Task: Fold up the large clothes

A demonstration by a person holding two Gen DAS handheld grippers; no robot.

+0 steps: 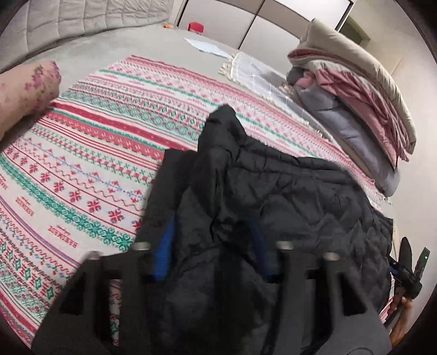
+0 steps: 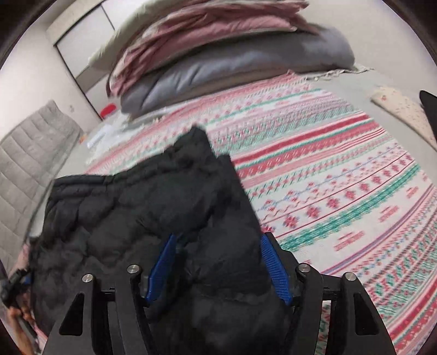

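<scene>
A black quilted jacket [image 1: 286, 196] lies bunched on the patterned blanket [image 1: 82, 153]. In the left wrist view its fabric fills the gap between the blue pads [image 1: 164, 245], and my left gripper [image 1: 211, 222] is shut on it. In the right wrist view the same jacket [image 2: 136, 207] bulges up between the blue pads [image 2: 275, 267], with my right gripper [image 2: 218, 237] shut on that fold. Each gripper holds one end of the jacket. The right gripper also shows at the left wrist view's right edge [image 1: 407, 267], held by a hand.
A pile of folded bedding [image 1: 355, 90] in grey, pink and beige sits at the blanket's far side. A floral pillow [image 1: 27, 84] lies at the left. A white fringed cloth [image 1: 254, 71], a grey quilted mattress [image 2: 30, 158] and a red object [image 1: 195, 26] lie beyond.
</scene>
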